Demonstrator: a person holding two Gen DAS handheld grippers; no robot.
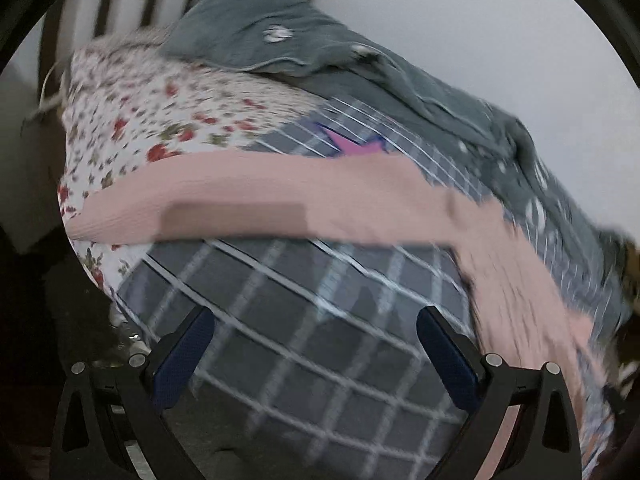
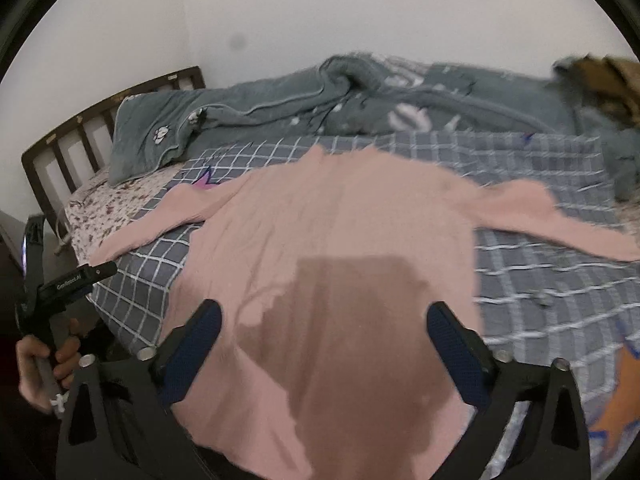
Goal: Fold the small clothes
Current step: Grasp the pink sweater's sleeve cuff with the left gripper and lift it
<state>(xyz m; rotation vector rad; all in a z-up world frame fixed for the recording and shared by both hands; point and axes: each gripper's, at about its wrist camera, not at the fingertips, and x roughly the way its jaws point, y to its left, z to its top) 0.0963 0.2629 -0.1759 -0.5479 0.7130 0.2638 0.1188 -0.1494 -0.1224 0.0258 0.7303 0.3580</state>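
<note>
A pink long-sleeved top (image 2: pixel 320 232) lies spread flat on a grey checked bed sheet (image 2: pixel 540 280), both sleeves stretched out sideways. My right gripper (image 2: pixel 324 340) is open and empty, just above the top's lower body. My left gripper (image 1: pixel 316 348) is open and empty over bare sheet (image 1: pixel 280 300), short of the top's left sleeve (image 1: pixel 240 200). The left gripper also shows in the right wrist view (image 2: pixel 80 280), held by a hand off the bed's left edge. The left wrist view is blurred.
A grey-green quilt (image 2: pixel 360 104) is bunched along the far side of the bed against the wall. A floral sheet (image 1: pixel 140 108) covers the head end by a dark wooden headboard (image 2: pixel 92 128). A brown item (image 2: pixel 608 80) lies at the far right.
</note>
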